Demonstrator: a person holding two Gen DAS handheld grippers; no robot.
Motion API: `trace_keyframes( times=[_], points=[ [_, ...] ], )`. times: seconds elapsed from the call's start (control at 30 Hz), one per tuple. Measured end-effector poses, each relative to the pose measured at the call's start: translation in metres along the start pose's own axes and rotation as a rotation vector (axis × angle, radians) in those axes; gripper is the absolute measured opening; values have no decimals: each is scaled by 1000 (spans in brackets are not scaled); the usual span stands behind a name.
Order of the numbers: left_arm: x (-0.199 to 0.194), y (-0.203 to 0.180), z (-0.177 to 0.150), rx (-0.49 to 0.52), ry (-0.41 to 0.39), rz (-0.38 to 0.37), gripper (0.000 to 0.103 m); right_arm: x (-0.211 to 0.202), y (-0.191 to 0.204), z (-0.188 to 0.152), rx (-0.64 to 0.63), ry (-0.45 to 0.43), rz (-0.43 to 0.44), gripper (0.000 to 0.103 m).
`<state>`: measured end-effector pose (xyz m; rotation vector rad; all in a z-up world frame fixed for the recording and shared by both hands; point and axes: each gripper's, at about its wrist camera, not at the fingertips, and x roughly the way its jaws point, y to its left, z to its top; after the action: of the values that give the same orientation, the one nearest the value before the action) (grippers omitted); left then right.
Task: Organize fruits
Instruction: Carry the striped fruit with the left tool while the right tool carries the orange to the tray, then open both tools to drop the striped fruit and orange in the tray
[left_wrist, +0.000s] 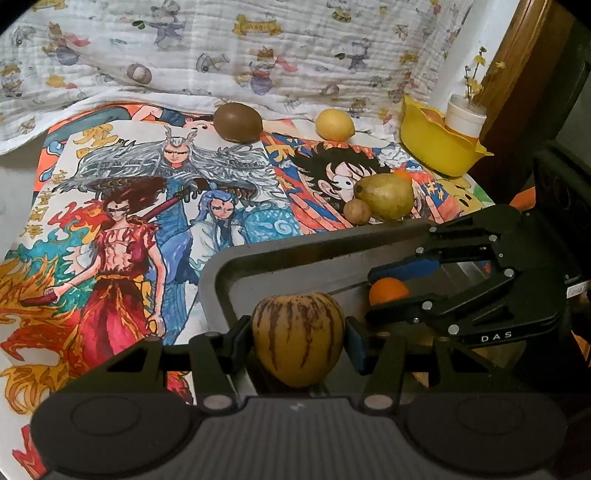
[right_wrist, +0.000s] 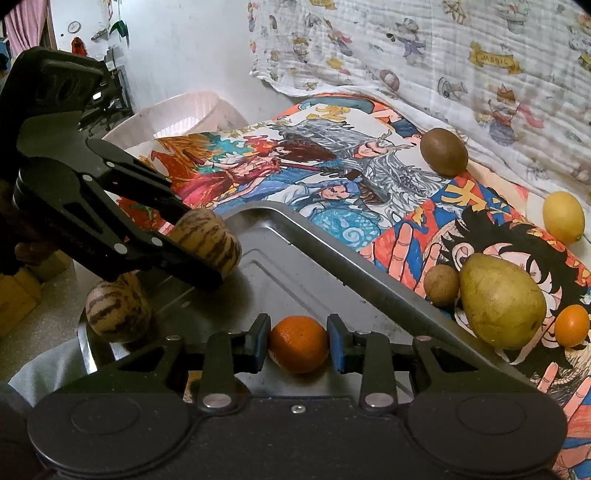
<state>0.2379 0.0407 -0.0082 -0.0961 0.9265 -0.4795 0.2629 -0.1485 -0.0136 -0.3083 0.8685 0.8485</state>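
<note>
My left gripper (left_wrist: 299, 338) is shut on a striped yellow melon-like fruit (left_wrist: 297, 338) over the near corner of a metal tray (left_wrist: 221, 269). It also shows in the right wrist view (right_wrist: 207, 245). My right gripper (right_wrist: 298, 343) is shut on a small orange (right_wrist: 299, 343) over the same tray (right_wrist: 332, 254); the orange shows in the left wrist view (left_wrist: 388, 290). A second striped fruit (right_wrist: 118, 314) lies at the tray's left end. On the mat lie a brown kiwi (left_wrist: 238, 122), a lemon (left_wrist: 334, 124), a pear (left_wrist: 384, 195) and a small brown fruit (left_wrist: 356, 211).
A yellow bowl (left_wrist: 436, 144) with a white cup stands at the mat's far right. A small orange fruit (right_wrist: 571, 325) lies beside the pear (right_wrist: 502, 302). A patterned cloth (left_wrist: 221, 48) hangs behind. A pale basket (right_wrist: 184, 114) stands beyond the mat's left end.
</note>
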Motion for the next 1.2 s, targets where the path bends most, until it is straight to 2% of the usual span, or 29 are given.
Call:
trace_keyframes(
  times=[0.3,0.5,0.6,0.7,0.87,1.0,1.2],
  points=[
    [2,0,0,-9,4,3,57,-3,2,-3,-1,-14,-19,39],
    [0,2,1,-39,-1,7,59,-15,1,-5,12,-32,-45,46],
    [-7,1,0,-67,-20,6,65,-26,2,-8,19,-42,-61,49],
    [-19,-3,-4,-79,-58,26,81,-39,5,-11,24,-66,-72,55],
    [-42,-8,-13,-103,-90,54,95,-61,14,-15,30,-111,-61,71],
    [-60,-15,-25,-103,-109,91,99,-75,24,-21,27,-131,-42,80],
    [-83,-26,-50,-101,-131,103,102,-93,45,-33,8,-134,-15,96]
  ],
)
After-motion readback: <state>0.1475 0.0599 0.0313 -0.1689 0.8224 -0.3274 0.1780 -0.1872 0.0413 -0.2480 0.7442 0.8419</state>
